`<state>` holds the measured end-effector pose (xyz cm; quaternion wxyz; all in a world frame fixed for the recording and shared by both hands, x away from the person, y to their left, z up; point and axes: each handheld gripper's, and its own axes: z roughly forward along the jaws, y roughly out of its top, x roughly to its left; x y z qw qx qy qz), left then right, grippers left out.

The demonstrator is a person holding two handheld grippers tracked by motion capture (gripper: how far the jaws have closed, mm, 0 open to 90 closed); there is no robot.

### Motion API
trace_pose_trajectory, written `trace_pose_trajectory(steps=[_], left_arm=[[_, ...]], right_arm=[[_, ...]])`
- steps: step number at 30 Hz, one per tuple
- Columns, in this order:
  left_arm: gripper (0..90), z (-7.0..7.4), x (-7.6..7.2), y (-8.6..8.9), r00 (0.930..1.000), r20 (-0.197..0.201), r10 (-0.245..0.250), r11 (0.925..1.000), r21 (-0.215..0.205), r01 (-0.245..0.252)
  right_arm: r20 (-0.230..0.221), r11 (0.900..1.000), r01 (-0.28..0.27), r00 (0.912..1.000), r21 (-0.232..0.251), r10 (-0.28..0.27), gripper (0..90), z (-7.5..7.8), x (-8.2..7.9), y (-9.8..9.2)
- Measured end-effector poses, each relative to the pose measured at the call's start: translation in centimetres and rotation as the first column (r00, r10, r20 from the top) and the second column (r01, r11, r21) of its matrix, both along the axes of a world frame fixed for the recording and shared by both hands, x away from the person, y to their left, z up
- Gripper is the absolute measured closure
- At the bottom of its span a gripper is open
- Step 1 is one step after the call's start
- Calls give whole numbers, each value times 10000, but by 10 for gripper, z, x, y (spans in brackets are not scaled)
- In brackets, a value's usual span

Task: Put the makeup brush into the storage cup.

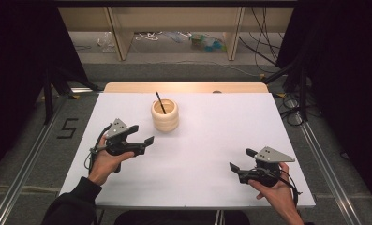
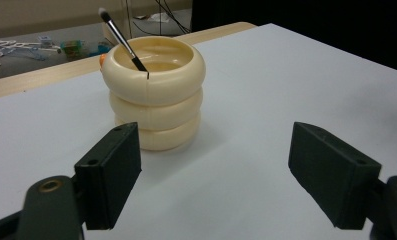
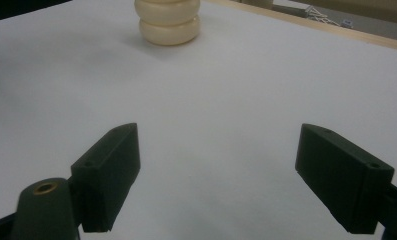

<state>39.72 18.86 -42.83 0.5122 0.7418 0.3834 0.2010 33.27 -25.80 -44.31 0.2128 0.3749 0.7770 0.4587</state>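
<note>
Three smooth, cream, ring-shaped bulges stacked up formed the glossy holder [image 2: 156, 95], standing far-centre on the matte white surface [image 1: 197, 154], a thin black brush [image 2: 122, 39] leaning inside. Left hand-held gripper [image 1: 144, 134] and right hand-held gripper [image 1: 242, 159] gaped wide, empty.

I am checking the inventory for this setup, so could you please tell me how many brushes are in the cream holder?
1: a single brush leans against the rim inside the ringed cream holder at the table's far middle. Smaller items could lie hidden inside it.
</note>
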Motion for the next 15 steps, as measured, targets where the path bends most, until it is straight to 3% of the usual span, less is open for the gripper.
trace_pose_trajectory(steps=[8,11,15], left_arm=[[197,-7,-15,8,9999,73,-128,9998,164,127],[185,-8,-20,9,9999,66,-151,9999,-78,151],[163,-8,-26,8,9994,205,-269,9996,-12,269]], right_arm=[[150,10000,17,9999,-52,-16,188,0,0,0],[82,9999,59,9999,-141,-58,188,1,0,-1],[101,10000,5,9999,4,-5,187,0,0,0]])
